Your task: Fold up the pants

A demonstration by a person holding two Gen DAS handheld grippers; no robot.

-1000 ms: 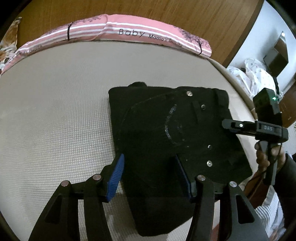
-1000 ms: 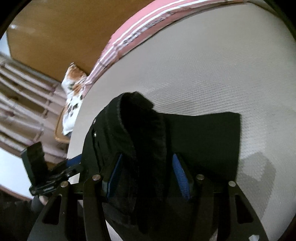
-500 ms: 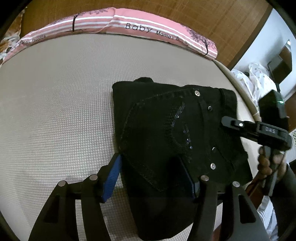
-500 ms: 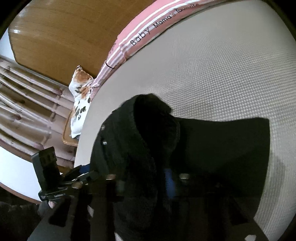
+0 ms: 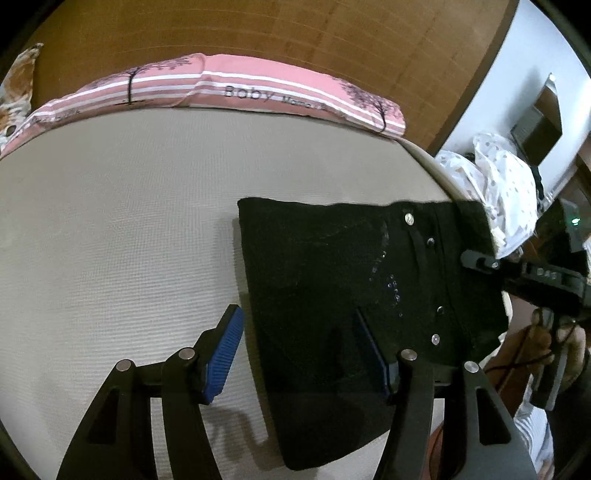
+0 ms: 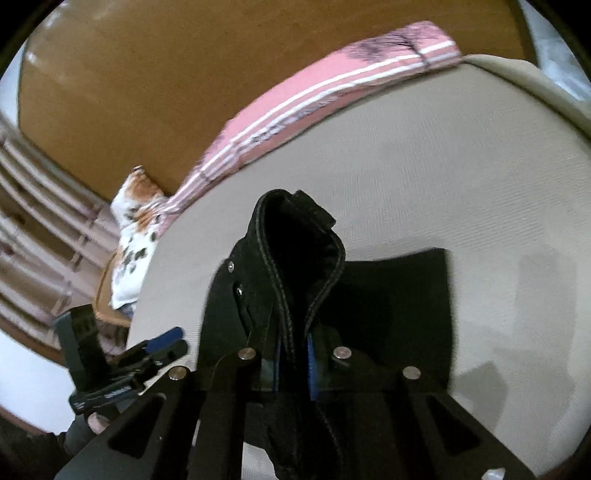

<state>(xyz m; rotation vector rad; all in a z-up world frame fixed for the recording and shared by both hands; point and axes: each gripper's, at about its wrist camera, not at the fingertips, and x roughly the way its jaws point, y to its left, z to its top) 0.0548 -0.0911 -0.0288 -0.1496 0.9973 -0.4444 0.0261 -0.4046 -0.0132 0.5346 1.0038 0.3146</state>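
Nearest the lens in the right wrist view, the right gripper (image 6: 293, 356) has its blue-padded jaws drawn narrow onto a raised ridge of the black pants (image 6: 295, 266), pinching the stitched waistband edge so it stands up in a fold; that pinch is something the left wrist view does not show, since there the right gripper (image 5: 480, 264) appears only as a black body at the pants' right edge, with its fingertips hidden. The left wrist view instead shows the left gripper (image 5: 299, 354) with its jaws spread wide, one blue ribbed pad (image 5: 225, 350) over bare mattress just beside the pants' left edge and the other above the dark cloth, gripping nothing. The pants (image 5: 354, 280) lie folded in a roughly rectangular stack on the right part of the bed (image 5: 110, 240), with metal rivets and a pale curved line of stitching on the top layer. The bed's covering is beige with a fine woven grid texture. Farther back, a pink striped bolster (image 5: 221, 92) printed with trees and lettering runs along a brown wooden headboard (image 5: 295, 33). At the far right, white dotted fabric (image 5: 506, 184) is heaped beside the bed.
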